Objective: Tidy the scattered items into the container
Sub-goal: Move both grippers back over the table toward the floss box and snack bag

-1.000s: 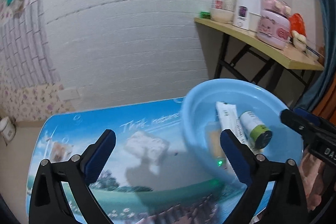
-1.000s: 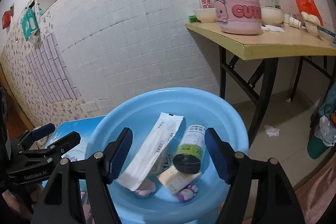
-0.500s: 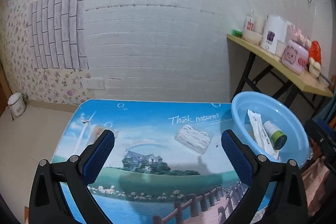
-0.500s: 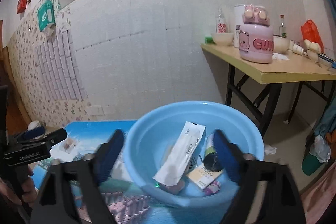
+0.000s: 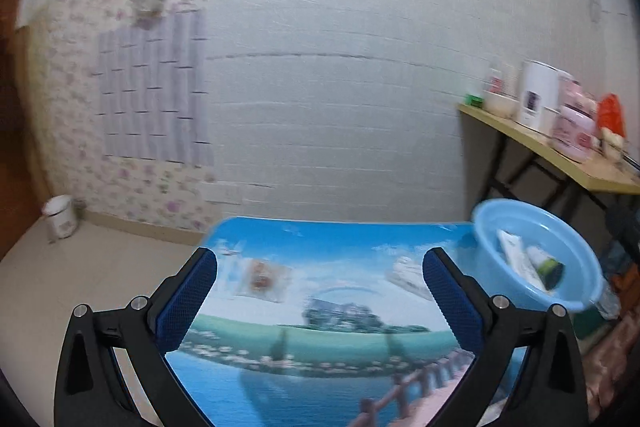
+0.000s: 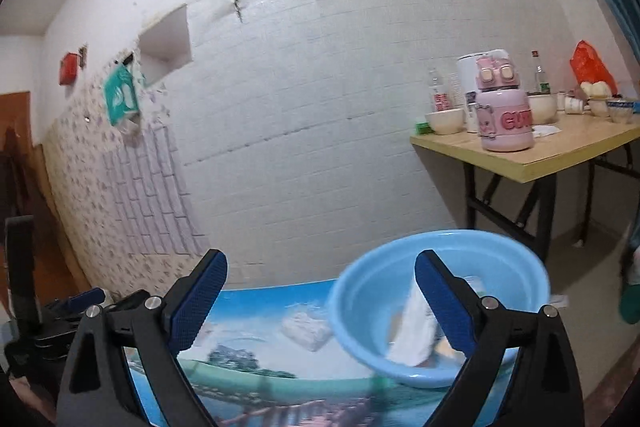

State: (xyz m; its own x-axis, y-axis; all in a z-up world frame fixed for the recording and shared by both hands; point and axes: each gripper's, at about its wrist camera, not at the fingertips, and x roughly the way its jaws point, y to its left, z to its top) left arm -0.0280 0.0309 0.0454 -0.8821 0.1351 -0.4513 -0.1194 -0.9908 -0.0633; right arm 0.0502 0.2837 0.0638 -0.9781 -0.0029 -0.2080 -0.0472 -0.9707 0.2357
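A light blue basin [image 5: 584,279] [image 6: 360,311] stands at the right end of a low table with a landscape print [image 5: 340,339] [image 6: 256,359]. Inside it lie a long white packet [image 5: 516,259] [image 6: 412,331] and a green-capped tube [image 5: 546,265]. On the table lie a clear packet with a reddish snack [image 5: 262,277] and a white wrapped packet [image 5: 406,273] [image 6: 306,329]. My left gripper [image 5: 320,267] is open and empty, held back above the table. My right gripper [image 6: 322,277] is open and empty, left of the basin's middle. The left gripper's body [image 6: 60,319] shows at the far left.
A white brick wall stands behind the table. A folding side table [image 6: 532,155] at the right carries a pink bottle [image 6: 506,119], bowls and bottles. A small white bin [image 5: 60,217] sits on the floor at the left.
Both grippers pulled back and rose from the basin, so it looks smaller and farther right. The right jaws went from partly closed to wide open. The left view swung left over the table.
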